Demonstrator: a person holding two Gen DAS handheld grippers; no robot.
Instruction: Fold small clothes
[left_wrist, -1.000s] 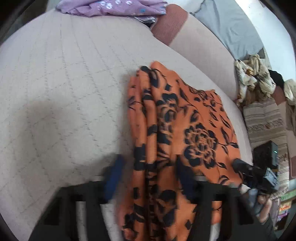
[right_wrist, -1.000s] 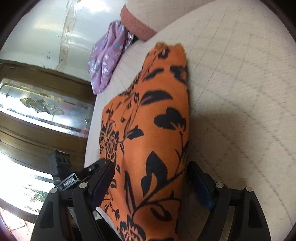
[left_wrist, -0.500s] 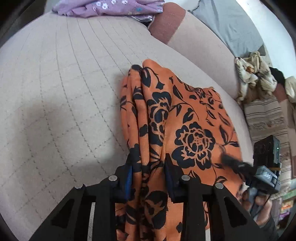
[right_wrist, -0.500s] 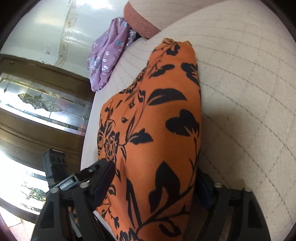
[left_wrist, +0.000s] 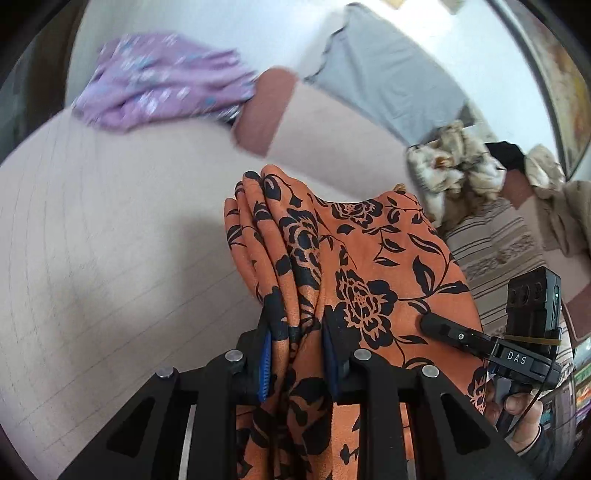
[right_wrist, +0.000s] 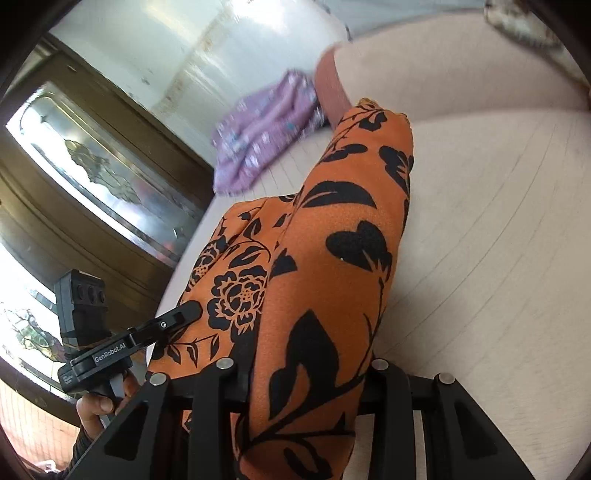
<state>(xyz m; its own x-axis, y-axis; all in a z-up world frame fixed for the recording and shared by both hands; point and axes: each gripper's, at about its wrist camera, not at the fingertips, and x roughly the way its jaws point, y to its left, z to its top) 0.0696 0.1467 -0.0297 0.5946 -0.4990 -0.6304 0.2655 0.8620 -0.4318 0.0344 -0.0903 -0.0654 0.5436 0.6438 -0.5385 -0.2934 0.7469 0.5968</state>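
An orange garment with black flowers (left_wrist: 369, 266) lies folded lengthwise on a beige quilted cushion (left_wrist: 110, 240), its near end raised. My left gripper (left_wrist: 297, 354) has its jaws closing, the blue pads pinching a bunched fold of the near left edge. In the right wrist view the same garment (right_wrist: 332, 229) drapes over my right gripper (right_wrist: 306, 380). Its jaws are closing too, with the cloth between them and hiding the pads. Each gripper shows in the other's view: the right one (left_wrist: 443, 330) at the garment's right edge, the left one (right_wrist: 177, 317) at its left edge.
A purple floral cloth (left_wrist: 159, 81) lies at the cushion's far end beside a reddish bolster (left_wrist: 266, 107). A grey pillow (left_wrist: 388, 74) and a heap of clothes (left_wrist: 454, 158) sit to the right. A wooden cabinet with glass panes (right_wrist: 92, 166) stands left of the cushion.
Both grippers closed on the garment's near end, the right from wide open, then rose. The near end lifted off the cushion, and more of the room's far side shows.
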